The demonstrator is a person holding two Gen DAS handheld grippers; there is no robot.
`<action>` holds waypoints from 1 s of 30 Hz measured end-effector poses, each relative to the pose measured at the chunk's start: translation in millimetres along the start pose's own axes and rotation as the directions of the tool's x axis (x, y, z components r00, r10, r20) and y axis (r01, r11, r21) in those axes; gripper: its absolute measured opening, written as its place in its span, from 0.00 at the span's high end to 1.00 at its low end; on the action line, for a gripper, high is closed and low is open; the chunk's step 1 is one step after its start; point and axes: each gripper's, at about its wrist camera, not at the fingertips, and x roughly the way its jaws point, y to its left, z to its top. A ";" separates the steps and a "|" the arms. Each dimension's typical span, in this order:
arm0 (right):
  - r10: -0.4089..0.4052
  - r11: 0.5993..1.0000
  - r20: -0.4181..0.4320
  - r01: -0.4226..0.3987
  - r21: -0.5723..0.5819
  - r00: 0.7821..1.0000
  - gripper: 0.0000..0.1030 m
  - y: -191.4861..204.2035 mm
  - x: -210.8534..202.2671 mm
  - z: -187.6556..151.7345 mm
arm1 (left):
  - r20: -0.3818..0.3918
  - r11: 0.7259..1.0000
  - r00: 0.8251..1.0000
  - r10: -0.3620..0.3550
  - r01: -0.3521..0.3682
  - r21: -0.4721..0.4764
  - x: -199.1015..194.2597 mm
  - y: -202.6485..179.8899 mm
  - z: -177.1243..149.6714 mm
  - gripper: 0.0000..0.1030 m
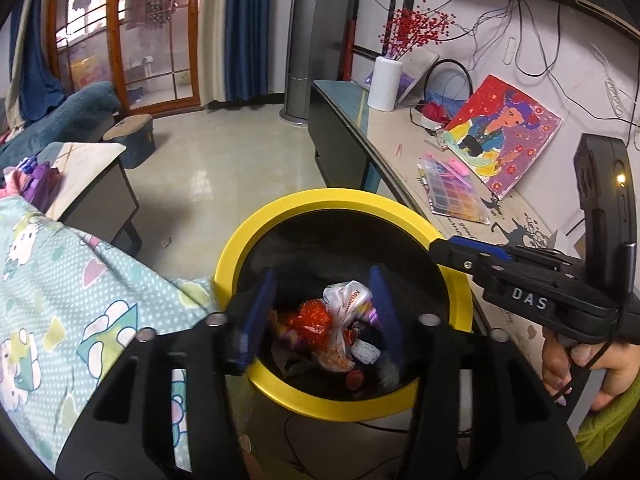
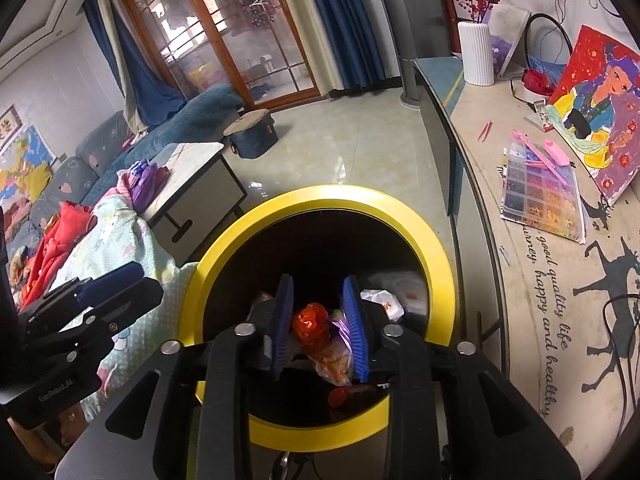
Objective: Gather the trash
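A black bin with a yellow rim [image 1: 340, 196] [image 2: 320, 194] stands below both grippers. Inside it lies a clear plastic bag with a red wrapper [image 1: 340, 320] [image 2: 312, 322], beside more crumpled white plastic [image 2: 384, 300]. My left gripper [image 1: 322, 316] hangs over the bin's mouth. Its blue pads [image 1: 260, 316] are wide apart, and the trash shows below them, untouched. My right gripper [image 2: 319, 326] points into the bin as well, jaws parted, with the bag seen down between them. In the left wrist view the right gripper's tip [image 1: 440, 248] reaches over the rim with nothing in it.
A patterned blanket [image 1: 60, 280] presses against the bin's left side. A long cabinet [image 2: 540, 280] runs along the right, bearing a bead box [image 2: 544, 196], a painting [image 1: 508, 136] and a white vase [image 1: 384, 84]. A low table [image 2: 192, 184] and tiled floor lie beyond. A hand [image 1: 576, 364] grips the right tool.
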 end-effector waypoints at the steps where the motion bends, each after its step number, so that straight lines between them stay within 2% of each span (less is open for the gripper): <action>1: -0.002 1.000 0.000 0.002 0.000 1.000 0.70 0.0 -0.6 -0.7 | -0.001 1.000 1.000 0.004 -0.004 -0.003 -0.9 1.2 -0.3 0.52; 5: -0.013 1.000 0.003 0.013 0.003 1.000 0.62 -3.3 -3.3 -1.5 | -0.006 1.000 1.000 0.023 -0.023 -0.016 -3.4 4.6 0.0 0.41; 7: -0.016 1.000 0.004 0.016 0.001 1.000 0.59 -3.6 -4.5 -1.4 | -0.007 0.999 0.999 0.033 -0.033 -0.029 -6.0 7.7 -0.1 0.28; 8: -0.017 1.000 0.005 0.017 -0.001 1.000 0.58 -3.7 -5.2 -1.2 | -0.006 0.999 0.999 0.038 -0.038 -0.037 -8.0 9.8 -0.2 0.25; 10: -0.018 1.000 0.012 0.018 -0.006 1.000 0.49 -1.7 -7.5 -1.2 | -0.004 0.998 0.999 0.047 -0.047 -0.049 -11.9 13.2 -0.1 0.17; 15: -0.010 0.999 0.037 0.011 -0.034 0.999 0.30 9.1 -15.4 0.4 | 0.013 0.995 0.998 0.062 -0.061 -0.073 -25.2 22.1 -0.2 0.11; 17: -0.008 0.999 0.045 0.010 -0.048 0.999 0.29 14.9 -17.8 1.2 | 0.016 0.994 0.997 0.071 -0.070 -0.085 -31.2 26.8 -2.3 0.11; 19: -0.005 0.998 0.059 0.009 -0.062 0.998 0.20 23.9 -21.6 0.8 | 0.018 0.992 0.996 0.086 -0.084 -0.097 -37.7 32.8 -4.2 0.11; 21: 0.002 0.997 0.070 0.003 -0.076 0.998 0.19 31.2 -24.5 0.7 | 0.026 0.989 0.994 0.106 -0.103 -0.111 -46.6 39.7 -6.3 0.11; 25: 0.018 0.993 0.104 -0.005 -0.120 0.994 0.09 54.0 -36.2 0.7 | 0.050 0.981 0.988 0.145 -0.138 -0.134 -64.8 50.1 -11.0 0.11; 30: 0.045 0.980 0.138 -0.017 -0.197 0.989 0.06 84.5 -52.5 -2.1 | 0.090 0.966 0.976 0.200 -0.181 -0.184 -94.5 67.3 -20.7 0.11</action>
